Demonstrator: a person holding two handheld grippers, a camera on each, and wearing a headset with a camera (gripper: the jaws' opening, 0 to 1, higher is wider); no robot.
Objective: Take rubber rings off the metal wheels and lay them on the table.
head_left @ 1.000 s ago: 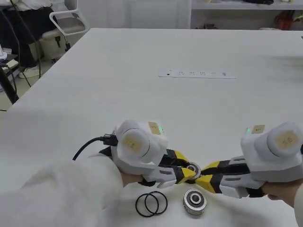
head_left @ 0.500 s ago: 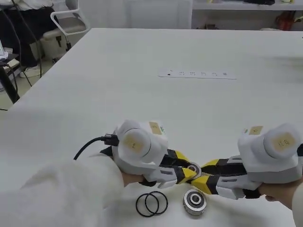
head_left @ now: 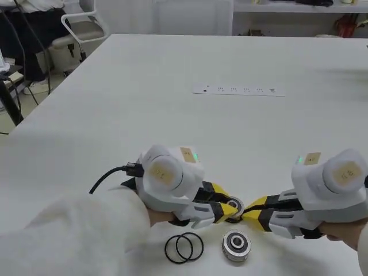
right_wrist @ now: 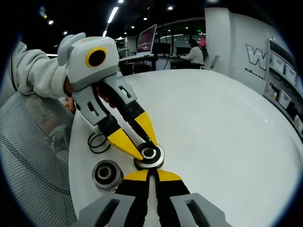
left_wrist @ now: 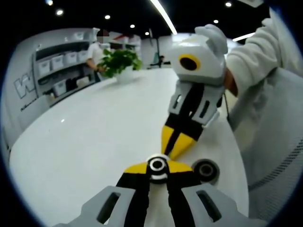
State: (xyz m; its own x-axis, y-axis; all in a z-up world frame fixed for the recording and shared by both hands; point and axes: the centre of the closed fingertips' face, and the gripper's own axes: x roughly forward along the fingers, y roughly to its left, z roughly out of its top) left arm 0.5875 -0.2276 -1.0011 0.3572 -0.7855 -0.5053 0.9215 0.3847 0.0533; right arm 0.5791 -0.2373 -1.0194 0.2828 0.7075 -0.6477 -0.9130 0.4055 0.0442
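The left gripper [head_left: 225, 210] holds a small metal wheel [head_left: 234, 204] tight between its two yellow tips. The wheel is low over the white table [head_left: 172, 115], near the edge close to the person. The right gripper [head_left: 248, 215] points at it from the other side, and its tips touch the rim of that wheel. Its two jaws look pressed together with hardly a gap. I cannot tell if they pinch a rubber ring on the wheel or nothing at all.

A second wheel [head_left: 237, 244] lies flat on the table, just beside the two grippers and closer to the person. It looks dark around its rim. Two black rubber rings [head_left: 184, 247] lie on the table to its left, and one overlaps the other. They are near the second wheel but do not touch it.

A black cable [head_left: 106, 177] runs from the back of the left gripper. A white power strip [head_left: 238, 90] lies far off in the middle of the table.
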